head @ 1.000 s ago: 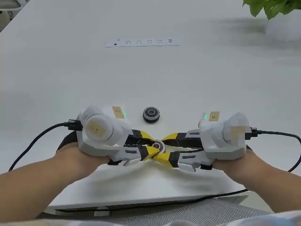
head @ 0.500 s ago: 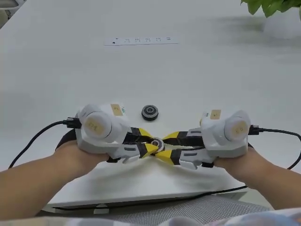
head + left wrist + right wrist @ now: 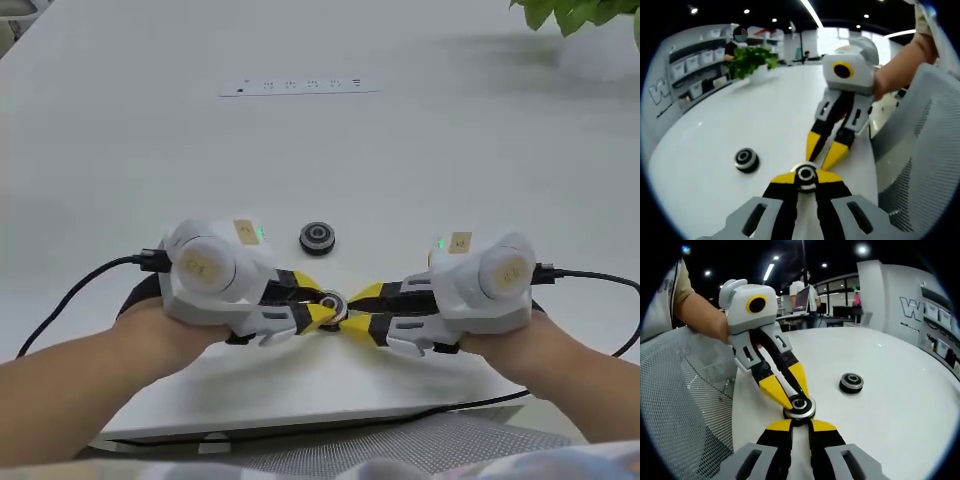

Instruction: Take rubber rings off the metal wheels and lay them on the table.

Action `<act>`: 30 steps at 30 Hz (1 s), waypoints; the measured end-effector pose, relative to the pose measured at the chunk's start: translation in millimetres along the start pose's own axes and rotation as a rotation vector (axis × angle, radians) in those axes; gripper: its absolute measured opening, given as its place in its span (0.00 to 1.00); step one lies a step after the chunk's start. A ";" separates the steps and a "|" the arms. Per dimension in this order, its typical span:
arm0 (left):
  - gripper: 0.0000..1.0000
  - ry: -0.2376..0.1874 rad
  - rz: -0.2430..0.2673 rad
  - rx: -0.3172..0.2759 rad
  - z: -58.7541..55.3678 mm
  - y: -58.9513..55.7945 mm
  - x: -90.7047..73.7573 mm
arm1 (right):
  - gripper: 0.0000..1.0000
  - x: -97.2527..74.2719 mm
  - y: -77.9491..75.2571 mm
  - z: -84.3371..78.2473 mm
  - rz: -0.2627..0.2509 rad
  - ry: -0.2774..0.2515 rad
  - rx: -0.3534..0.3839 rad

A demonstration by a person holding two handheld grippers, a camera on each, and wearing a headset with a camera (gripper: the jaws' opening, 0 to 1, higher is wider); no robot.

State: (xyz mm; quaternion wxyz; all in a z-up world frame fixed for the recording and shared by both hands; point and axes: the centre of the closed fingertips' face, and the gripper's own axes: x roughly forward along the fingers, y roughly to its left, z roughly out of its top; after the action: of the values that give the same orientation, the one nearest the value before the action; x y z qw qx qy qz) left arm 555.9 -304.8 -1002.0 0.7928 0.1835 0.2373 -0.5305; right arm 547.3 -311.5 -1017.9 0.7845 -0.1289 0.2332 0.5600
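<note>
No real change over 1 s: left gripper (image 3: 318, 306) and right gripper (image 3: 350, 305) still clamped narrow on held wheel (image 3: 332, 300), just near side of loose wheel (image 3: 317, 237); ring (image 3: 811, 410) looks not off yet.

In the head view the yellow tips of the left gripper (image 3: 318, 310) and right gripper (image 3: 352, 318) cover most of the wheel (image 3: 332, 302) between them, so how its rubber ring sits cannot be told. In the left gripper view, that gripper's own tips hide the wheel's near edge. Both hands are largely hidden under the gripper bodies. Well beyond the tips, the print on the white strip (image 3: 298, 87) is too small to read. Far beyond the right gripper, the plant (image 3: 560, 12) is cut off by the top edge.
</note>
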 end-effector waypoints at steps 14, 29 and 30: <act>0.13 0.000 0.006 -0.004 0.0 0.5 0.1 | 0.02 -0.7 -2.6 -1.8 -0.010 0.005 0.043; 0.13 0.006 0.011 -0.008 0.1 0.9 0.2 | 0.00 -1.6 -2.2 -1.8 -0.075 0.050 -0.030; 0.13 0.006 0.012 -0.008 0.1 0.9 0.2 | 0.00 -1.7 -2.6 -1.9 -0.083 0.057 -0.048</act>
State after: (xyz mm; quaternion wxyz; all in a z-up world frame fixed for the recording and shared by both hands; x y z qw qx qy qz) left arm 556.8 -304.6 -1002.0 0.7959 0.1832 0.2409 -0.5244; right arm 548.9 -314.6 -1018.8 0.7967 -0.1731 0.2367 0.5286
